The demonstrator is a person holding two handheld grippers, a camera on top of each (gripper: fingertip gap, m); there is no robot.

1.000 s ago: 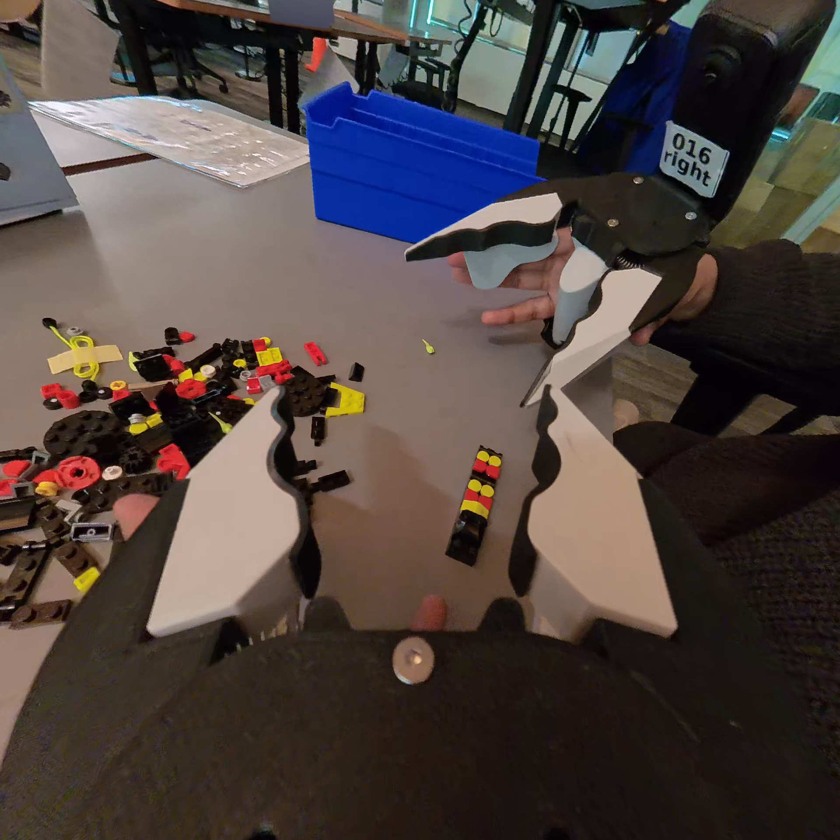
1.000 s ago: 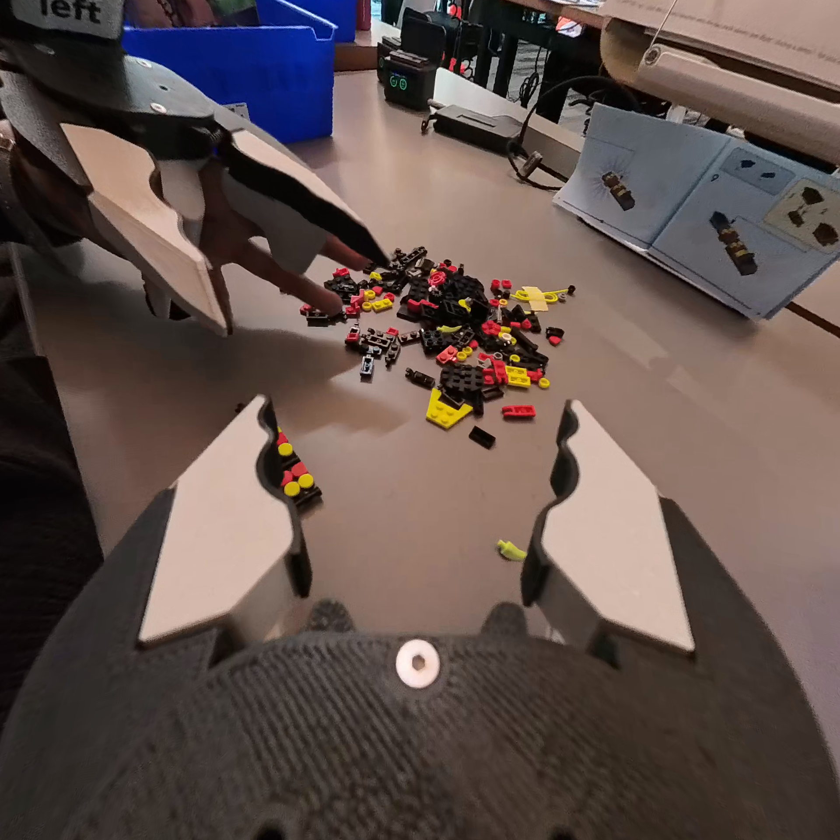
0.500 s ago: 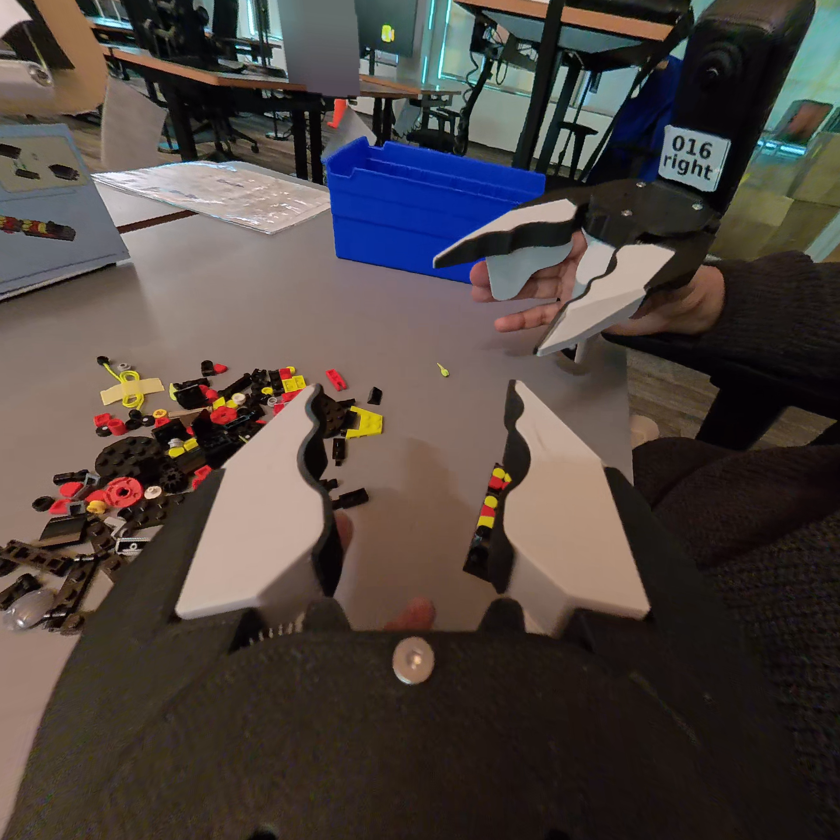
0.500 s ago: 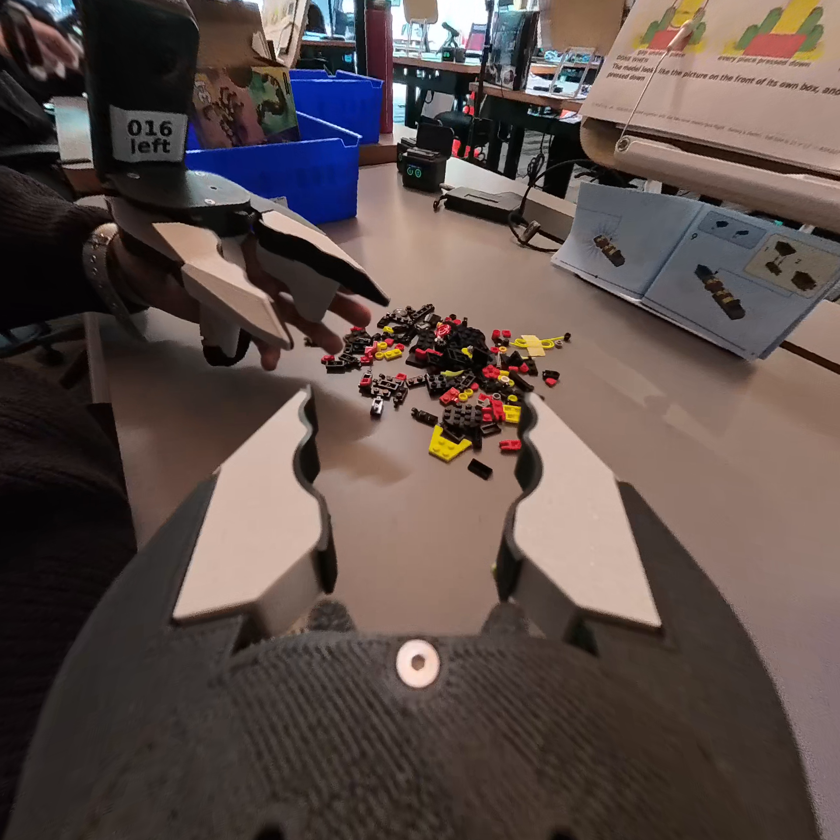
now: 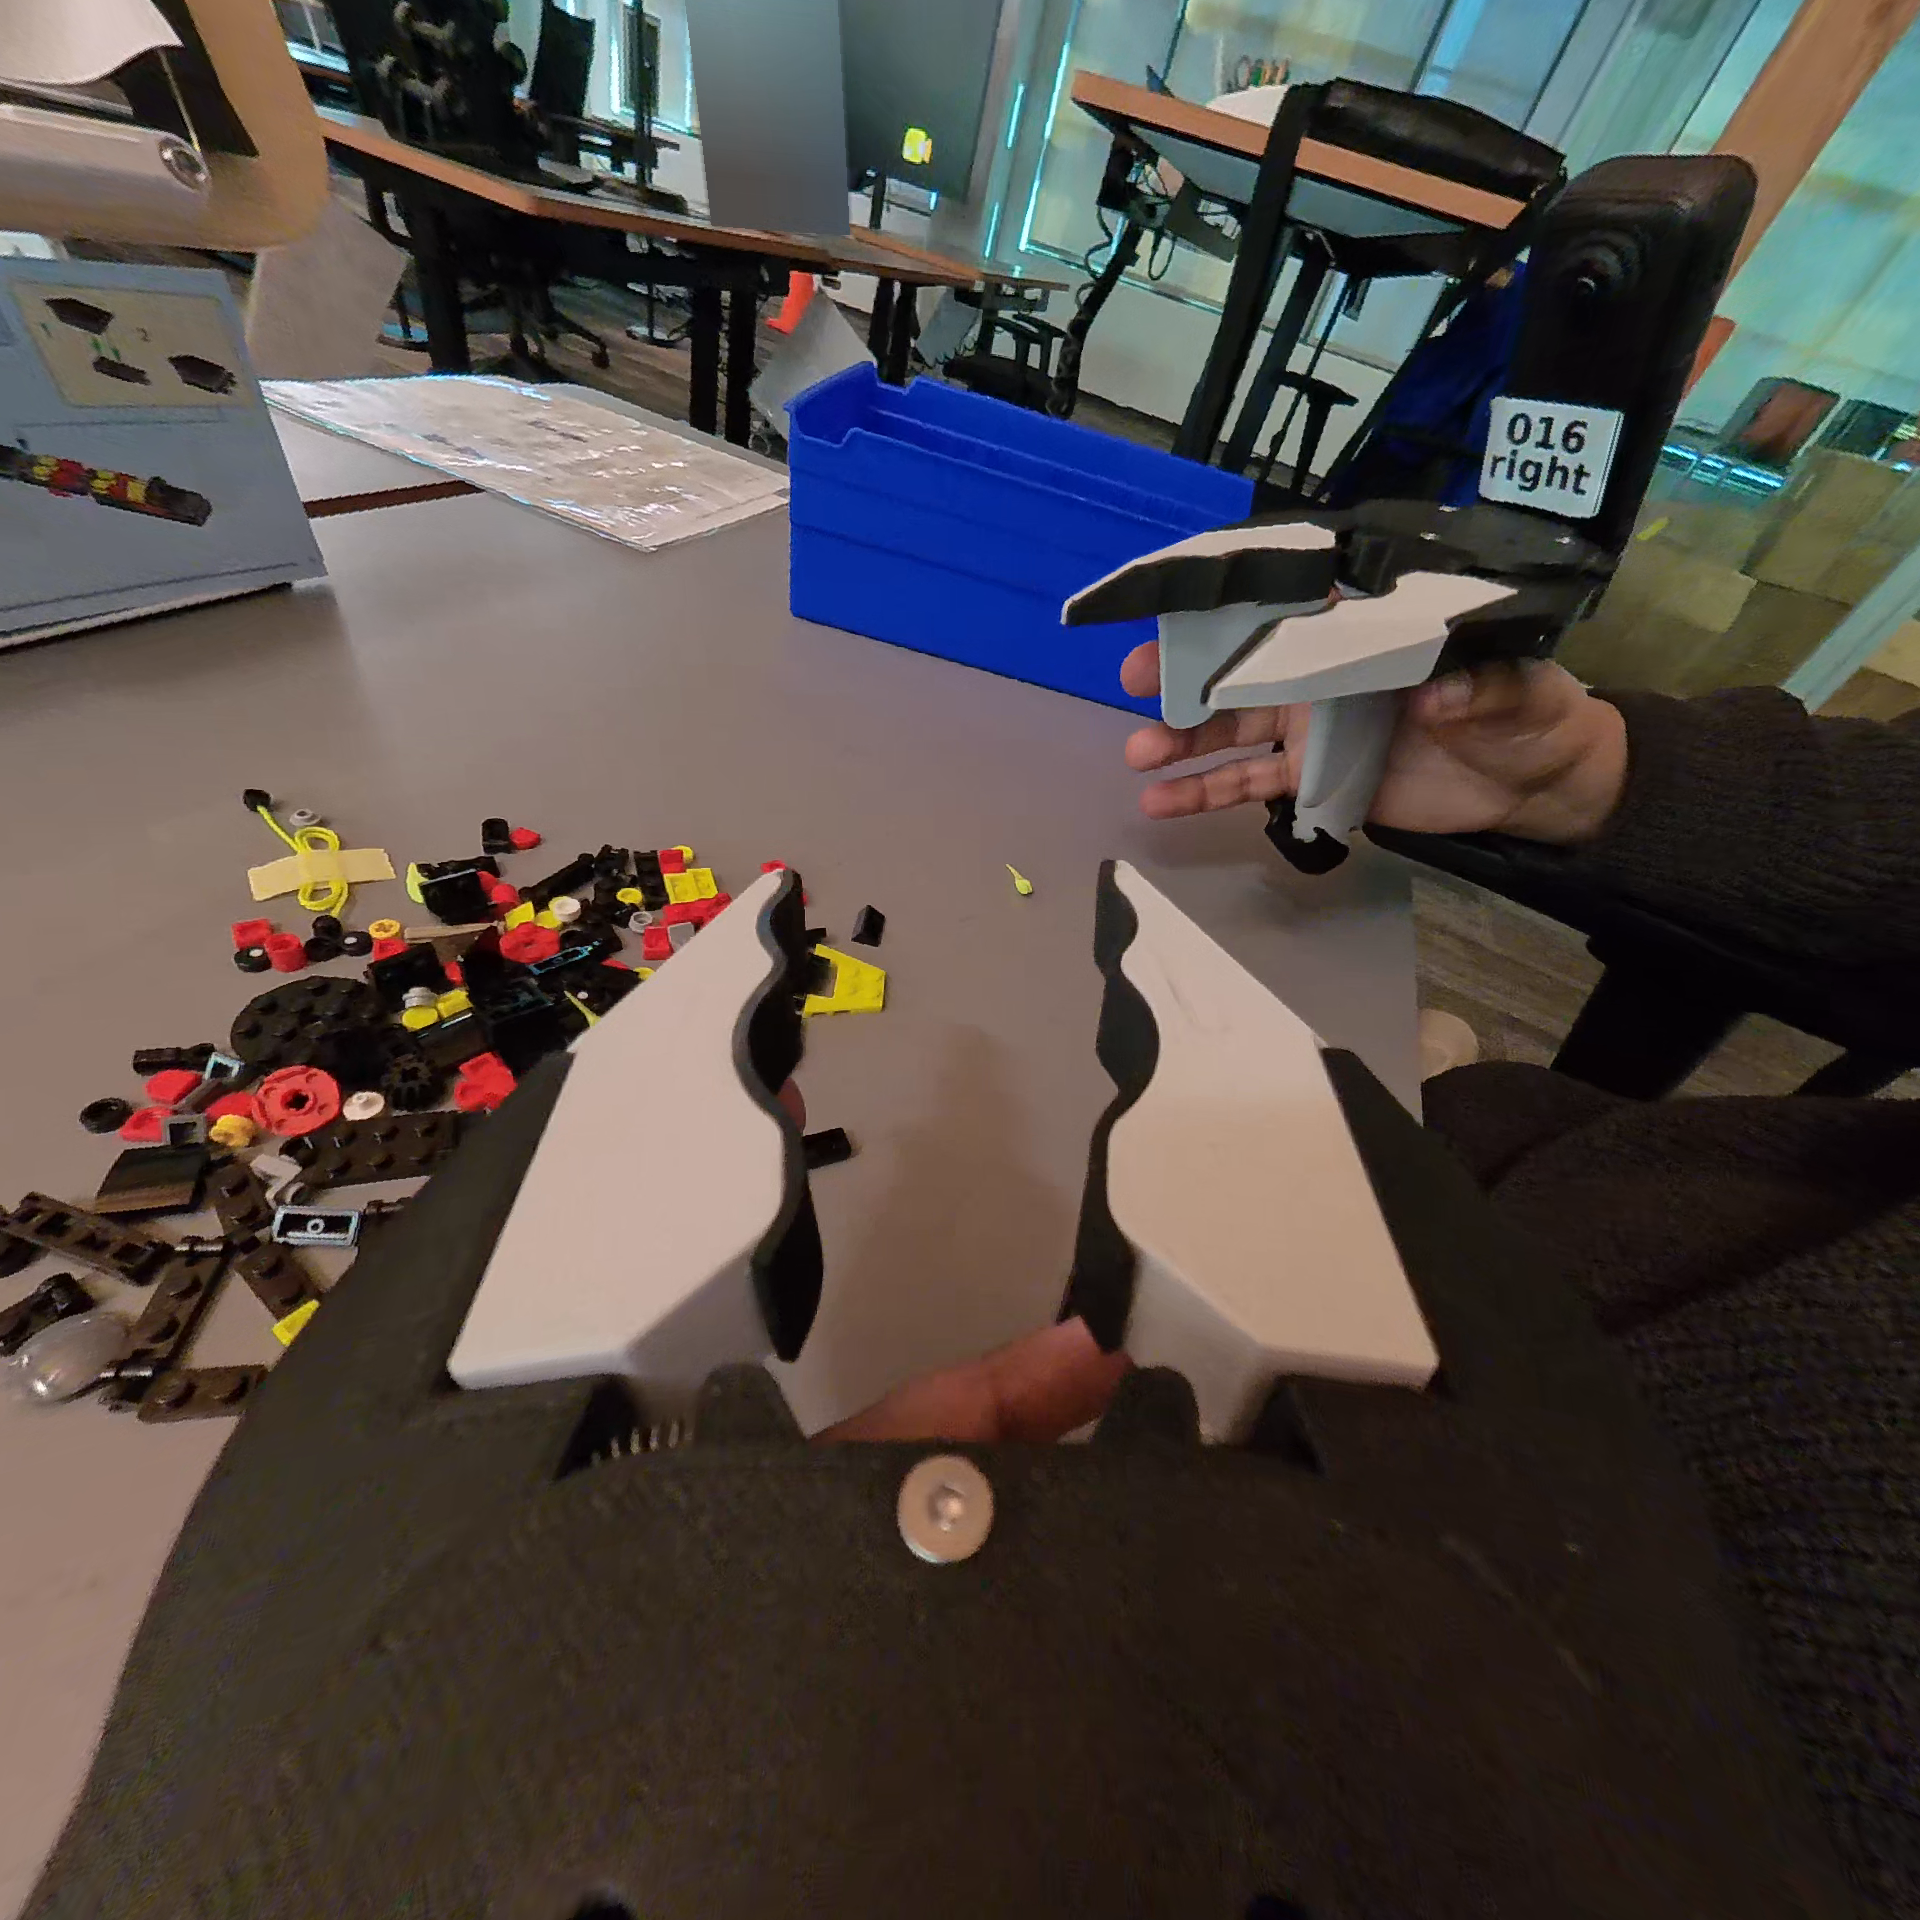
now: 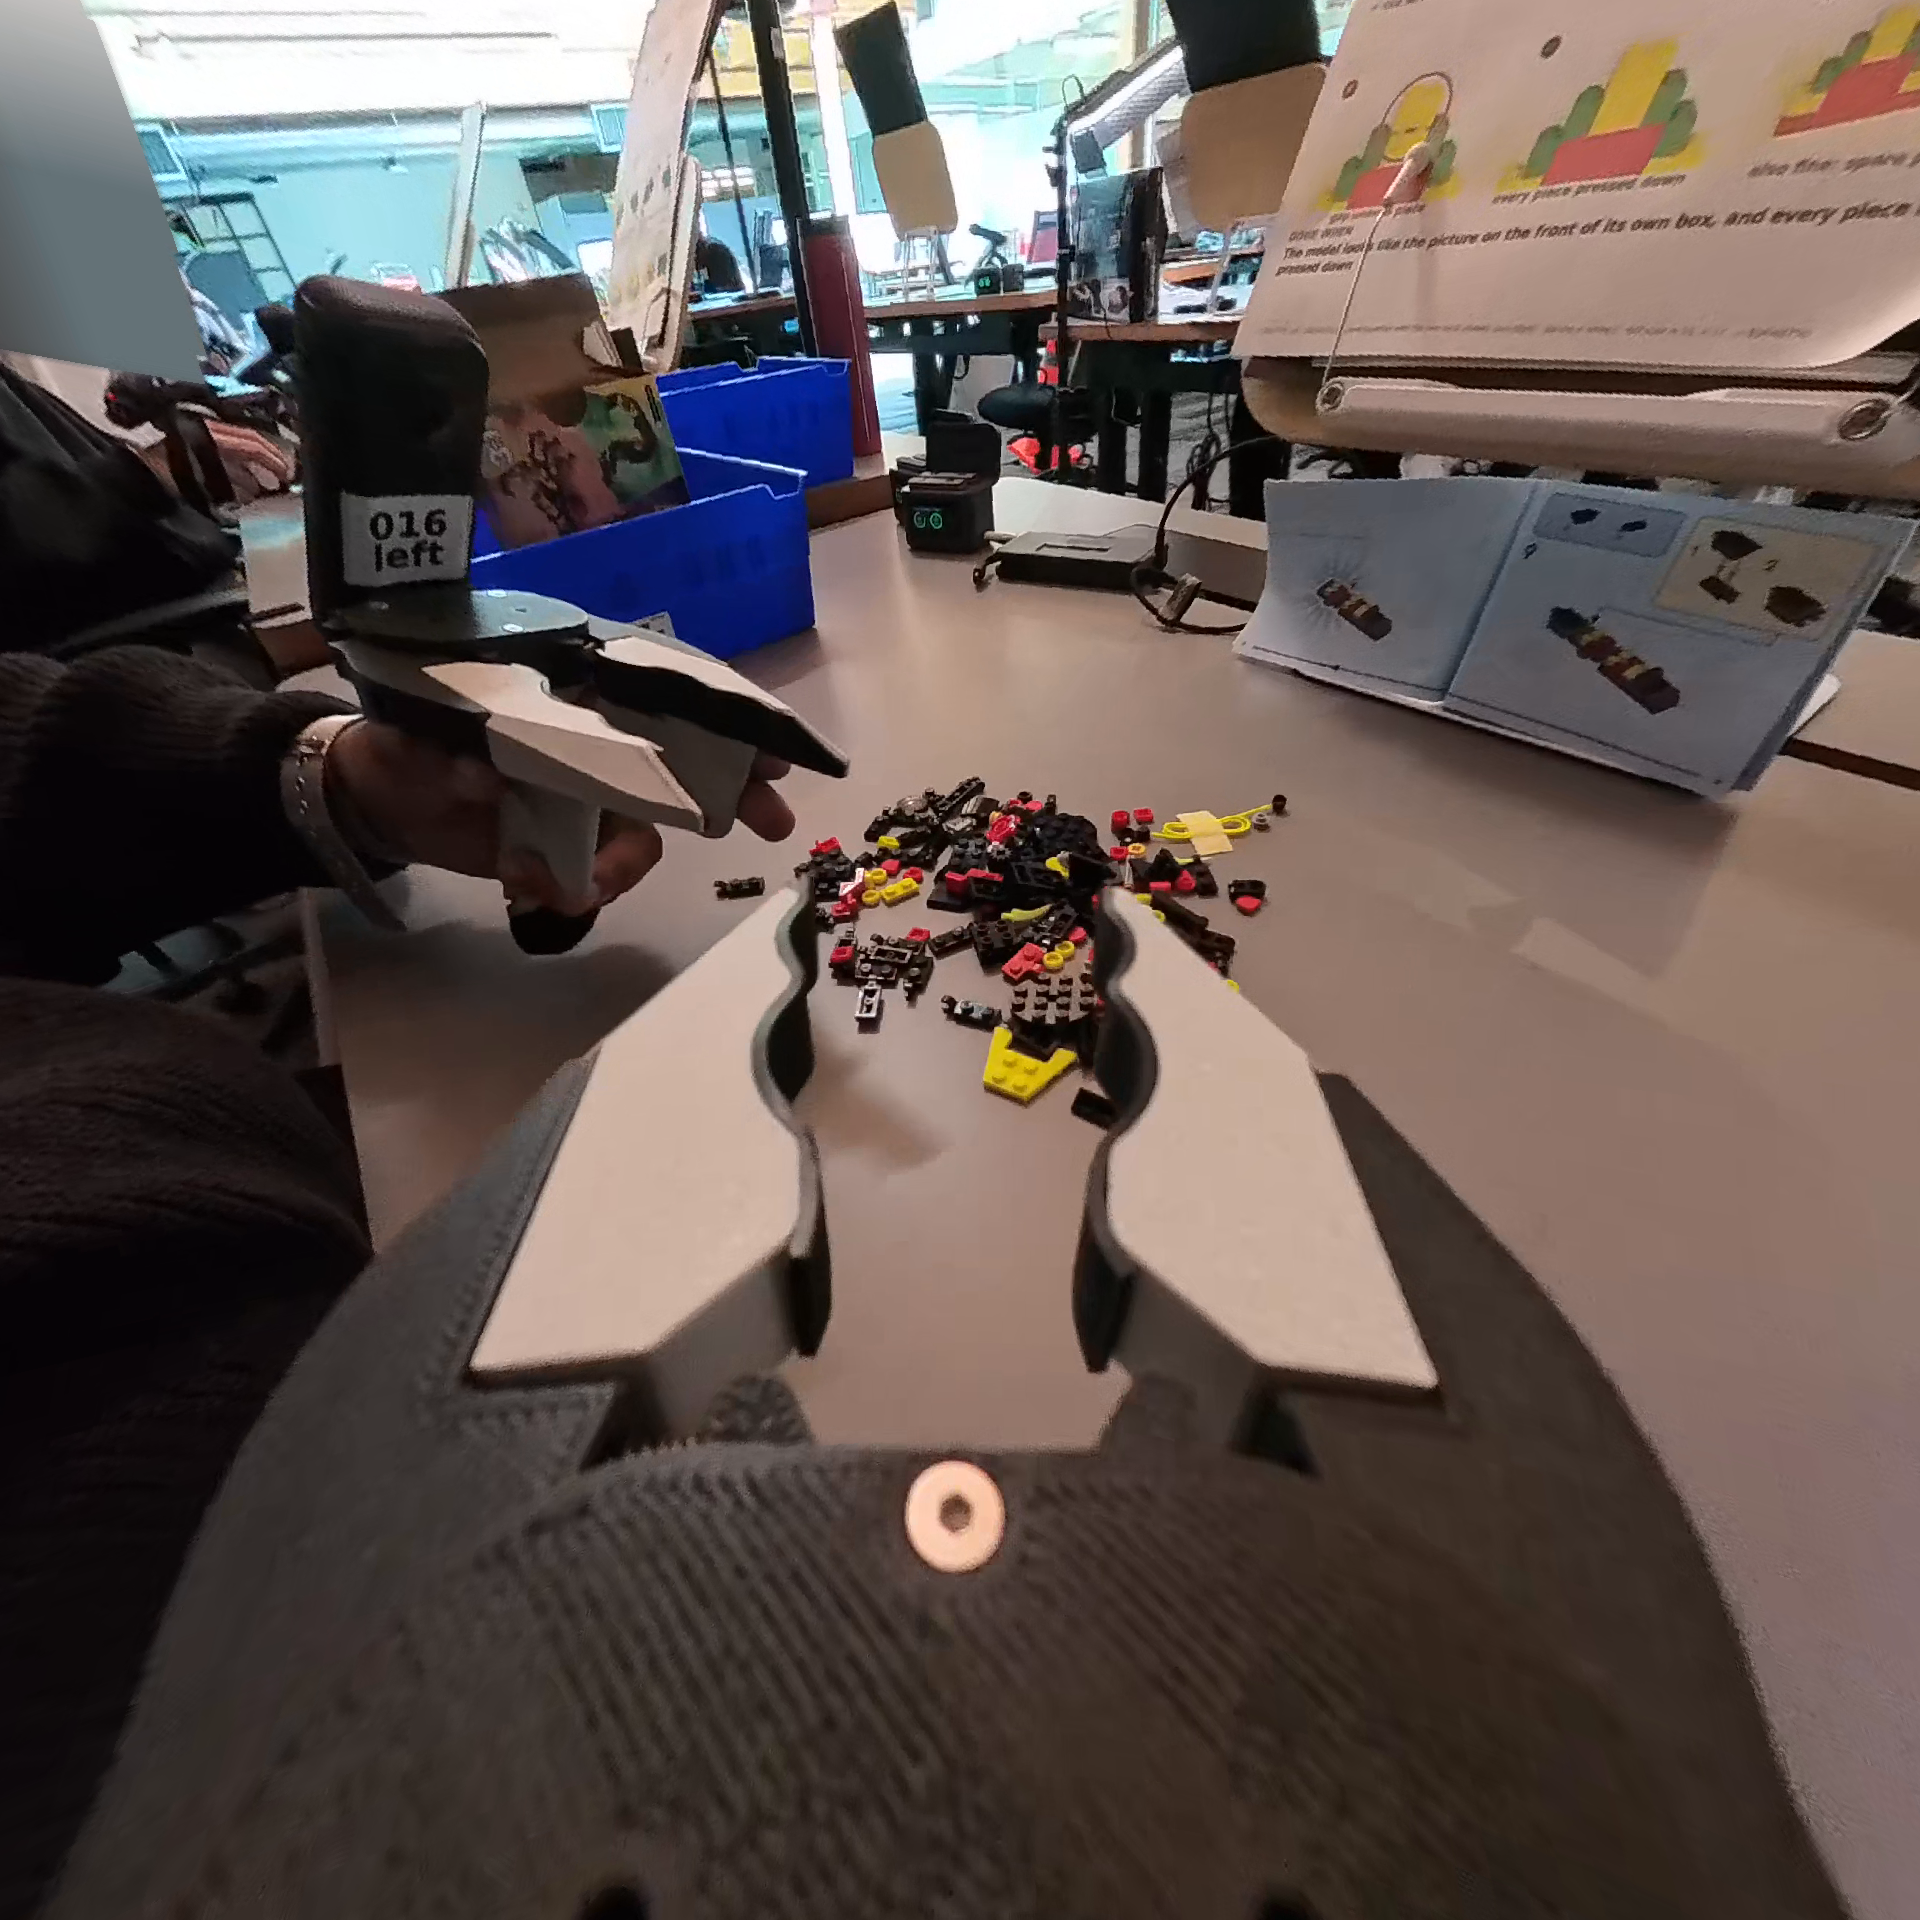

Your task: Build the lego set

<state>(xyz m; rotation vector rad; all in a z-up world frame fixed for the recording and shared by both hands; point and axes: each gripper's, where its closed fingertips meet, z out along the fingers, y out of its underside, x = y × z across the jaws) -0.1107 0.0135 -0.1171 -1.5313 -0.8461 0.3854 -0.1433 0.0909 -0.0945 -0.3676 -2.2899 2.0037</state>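
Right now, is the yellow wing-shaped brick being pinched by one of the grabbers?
No, the yellow wing-shaped brick lies flat on the table, and the right gripper hangs open above it without touching it.

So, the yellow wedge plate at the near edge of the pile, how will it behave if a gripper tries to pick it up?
The yellow wedge plate looks thin and lies flat on the table, so the jaws may slide over it. Being small hard plastic, it is probably stiff and light, and likely to skid when pushed. Black pieces touch it and may move too.
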